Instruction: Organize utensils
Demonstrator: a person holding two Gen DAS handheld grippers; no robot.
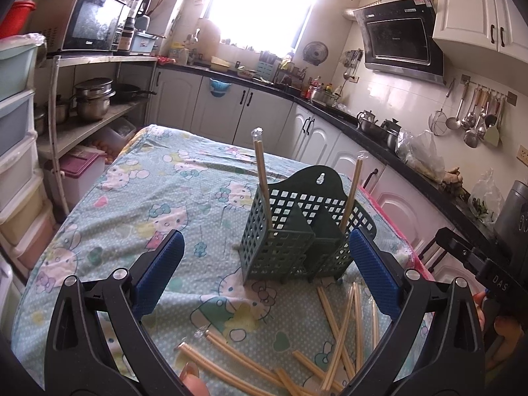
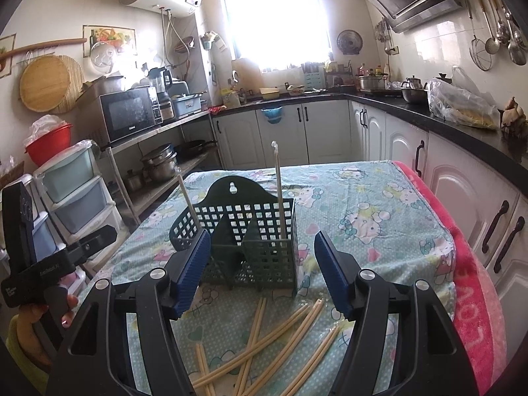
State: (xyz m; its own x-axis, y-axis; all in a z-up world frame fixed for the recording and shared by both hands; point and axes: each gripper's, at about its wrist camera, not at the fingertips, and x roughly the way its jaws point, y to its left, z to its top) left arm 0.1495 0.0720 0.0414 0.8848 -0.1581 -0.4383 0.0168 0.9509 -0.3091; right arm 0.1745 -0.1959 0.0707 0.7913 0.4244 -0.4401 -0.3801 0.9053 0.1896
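A dark green plastic utensil caddy (image 1: 297, 231) (image 2: 250, 231) with lattice walls stands on the table. Two wrapped chopstick pairs lean upright in it, one in the left compartment (image 1: 262, 178) (image 2: 189, 199), one in the right (image 1: 351, 191) (image 2: 279, 191). Several more chopsticks (image 1: 333, 336) (image 2: 274, 340) lie scattered on the cloth in front of the caddy. My left gripper (image 1: 265, 274) hangs open just before the caddy, nothing between its blue pads. My right gripper (image 2: 260, 270) is open too, its pads flanking the caddy's front without touching it.
The table wears a cartoon-cat cloth (image 1: 148, 198) with a pink towel edge (image 2: 475, 297) at the right. Stacked drawers (image 2: 76, 191) and a shelf with pots (image 1: 95, 99) stand left; cabinets (image 2: 462, 204) run along the right. The other handset (image 2: 36, 264) appears at the left.
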